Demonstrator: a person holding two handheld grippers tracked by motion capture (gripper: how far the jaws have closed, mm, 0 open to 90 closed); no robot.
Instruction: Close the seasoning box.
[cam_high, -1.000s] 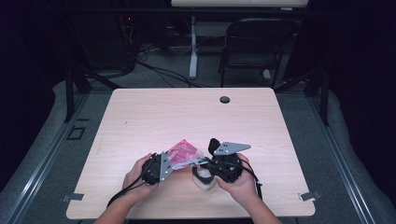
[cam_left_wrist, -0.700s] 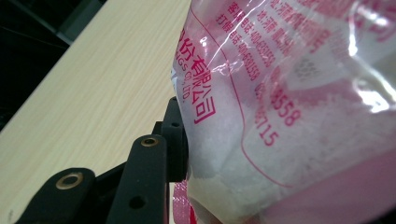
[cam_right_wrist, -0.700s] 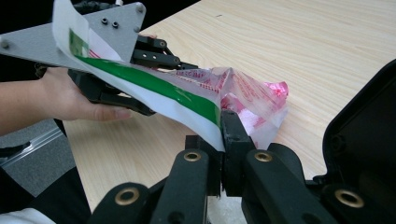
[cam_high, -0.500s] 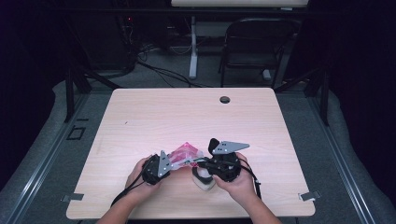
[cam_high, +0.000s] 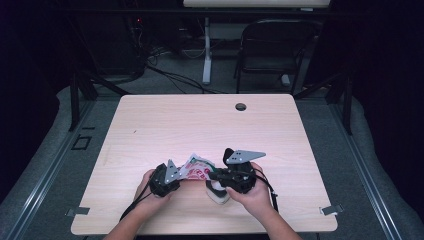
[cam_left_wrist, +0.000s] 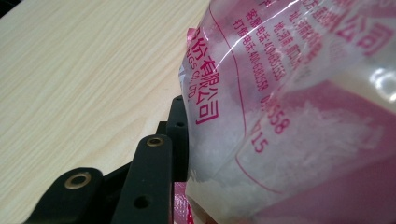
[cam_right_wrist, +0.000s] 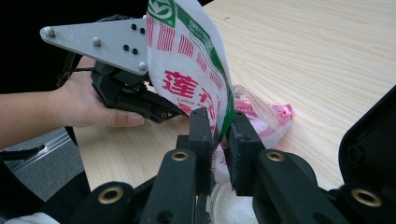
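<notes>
I read red Chinese characters and the words "Lotus" on the white, green-edged bag (cam_right_wrist: 187, 70), with a green logo at its top corner; its clear back carries pink Chinese print ending in "CO.,LTD" and a phone-like string of digits I can't read fully. White granules show through the plastic. The bag sits near the bench's (cam_high: 150, 125) front edge, about midway along it, held up between my two tongs. My left tongs (cam_high: 175, 176) clench the bag from its left side, one black pad pressed flat against the plastic, and they have just been closing further. My right tongs (cam_right_wrist: 218, 135) straddle the bag's green edge; their jaws have just been opening, a thin gap showing, so the grip is released.
</notes>
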